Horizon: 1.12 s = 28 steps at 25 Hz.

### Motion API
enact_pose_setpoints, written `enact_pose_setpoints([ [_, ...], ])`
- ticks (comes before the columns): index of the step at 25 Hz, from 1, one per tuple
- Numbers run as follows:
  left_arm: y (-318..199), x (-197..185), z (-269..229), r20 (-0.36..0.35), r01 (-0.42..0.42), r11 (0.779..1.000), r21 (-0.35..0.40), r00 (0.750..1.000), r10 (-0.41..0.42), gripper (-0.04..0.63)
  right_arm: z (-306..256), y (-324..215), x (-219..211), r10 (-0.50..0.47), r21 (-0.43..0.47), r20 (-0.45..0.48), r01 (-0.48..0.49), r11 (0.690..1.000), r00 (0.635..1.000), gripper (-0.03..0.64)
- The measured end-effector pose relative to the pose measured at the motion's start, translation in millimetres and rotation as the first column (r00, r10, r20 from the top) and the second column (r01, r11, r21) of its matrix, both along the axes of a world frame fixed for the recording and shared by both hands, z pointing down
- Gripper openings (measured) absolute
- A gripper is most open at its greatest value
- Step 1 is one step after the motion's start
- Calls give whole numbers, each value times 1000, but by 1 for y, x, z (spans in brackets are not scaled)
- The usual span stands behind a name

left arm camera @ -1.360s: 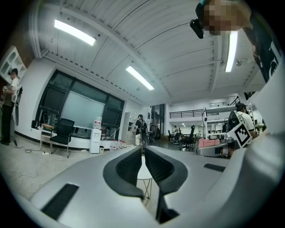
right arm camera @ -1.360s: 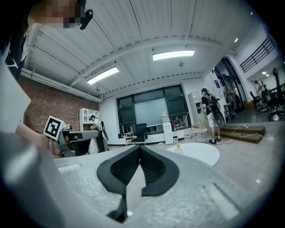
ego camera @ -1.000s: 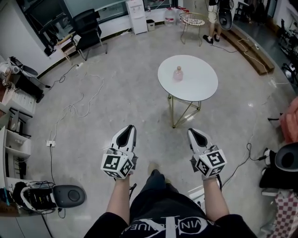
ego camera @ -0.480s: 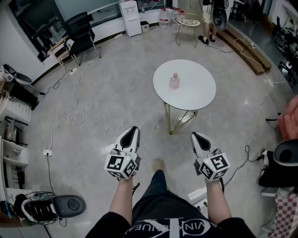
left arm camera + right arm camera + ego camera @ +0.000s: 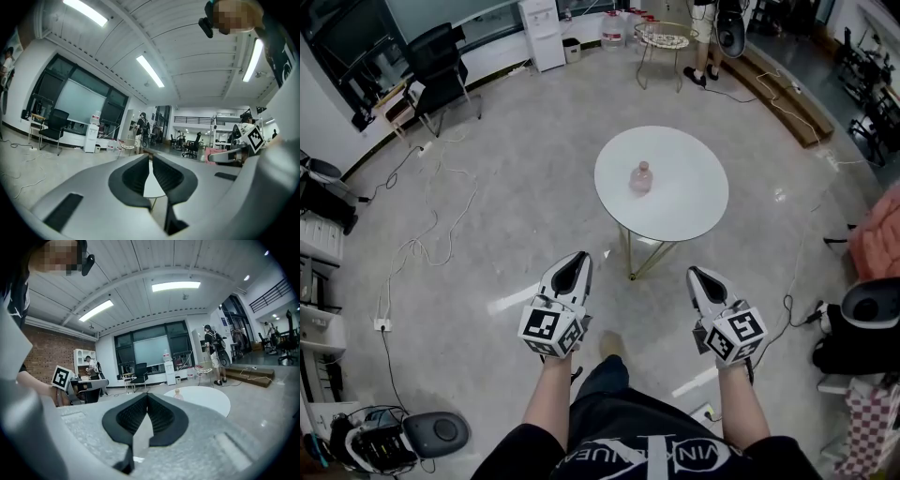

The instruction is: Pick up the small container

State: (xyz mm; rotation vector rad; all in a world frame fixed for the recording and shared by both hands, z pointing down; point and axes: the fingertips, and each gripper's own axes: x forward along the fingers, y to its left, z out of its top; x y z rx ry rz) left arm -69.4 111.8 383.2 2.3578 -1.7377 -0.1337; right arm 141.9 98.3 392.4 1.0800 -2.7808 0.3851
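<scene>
- Currently the small container (image 5: 641,176) is standing upright near the round white surface's (image 5: 689,202) middle.
- The left hand-held gripper (image 5: 576,262) and right hand-held gripper (image 5: 697,276) are hovering short of its near edge, both closed and empty.

And there's the small container (image 5: 641,176), standing upright on the round white table (image 5: 694,211). In the head view it sits just left of the middle of the top, well in from the rim on every side. It's a squat little bottle shape with a rounded, pinkish, slightly see-through body that narrows to a short neck and a paler cap. It stands straight, base flat on the white surface. Over in the right gripper view, the same container (image 5: 177,392) shows as a tiny pale-pink figure, upright on the left part of the tabletop (image 5: 208,401). Any label or contents are too small to tell.
</scene>
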Motion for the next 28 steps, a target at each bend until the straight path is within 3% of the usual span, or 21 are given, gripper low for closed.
enact_pose_setpoints([
  [6,-46,-1,8,-10,-32,999,-10,999,32,25,2,-37,-6,17,-23,-33,-18,1000,999,6],
  [12,-74,-10,21,66,-76,996,-47,995,79,25,8,-68,-27,27,-43,-44,-28,999,999,6],
  [22,-100,-31,39,20,-89,993,-83,996,91,25,31,-91,-43,56,-104,-19,-57,993,998,6],
  [28,-113,-15,56,18,-108,988,-114,994,111,25,43,-105,-25,73,-123,-16,-75,990,997,6],
])
